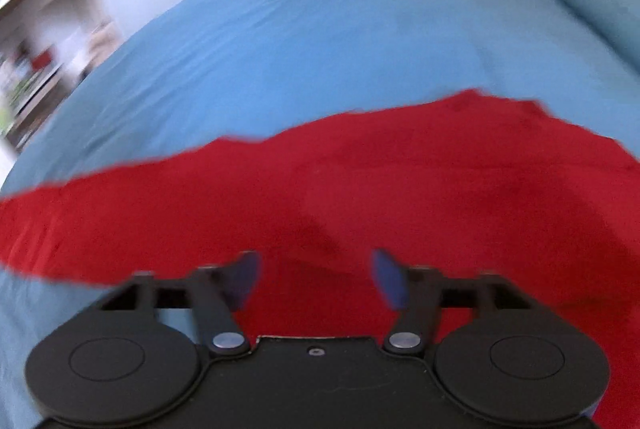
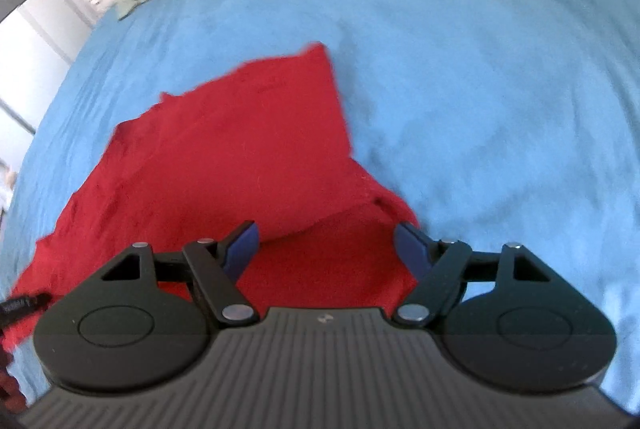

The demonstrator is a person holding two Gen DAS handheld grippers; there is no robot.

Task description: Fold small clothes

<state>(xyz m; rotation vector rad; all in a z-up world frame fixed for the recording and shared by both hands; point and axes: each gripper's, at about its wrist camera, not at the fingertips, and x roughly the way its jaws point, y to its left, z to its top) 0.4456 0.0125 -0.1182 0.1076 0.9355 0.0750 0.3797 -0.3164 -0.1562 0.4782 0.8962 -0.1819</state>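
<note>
On the blue bed [image 1: 320, 41], a red garment [image 1: 360, 181] lies partly flattened, apparently mid-fold. Left claw [image 1: 316, 279] and right claw [image 2: 324, 249] hover over its near edge, jaws wide, holding nothing. Next move, as judged: close on an edge or corner and carry it across. In the left view, its long axis runs side to side; a corner points away.
</note>
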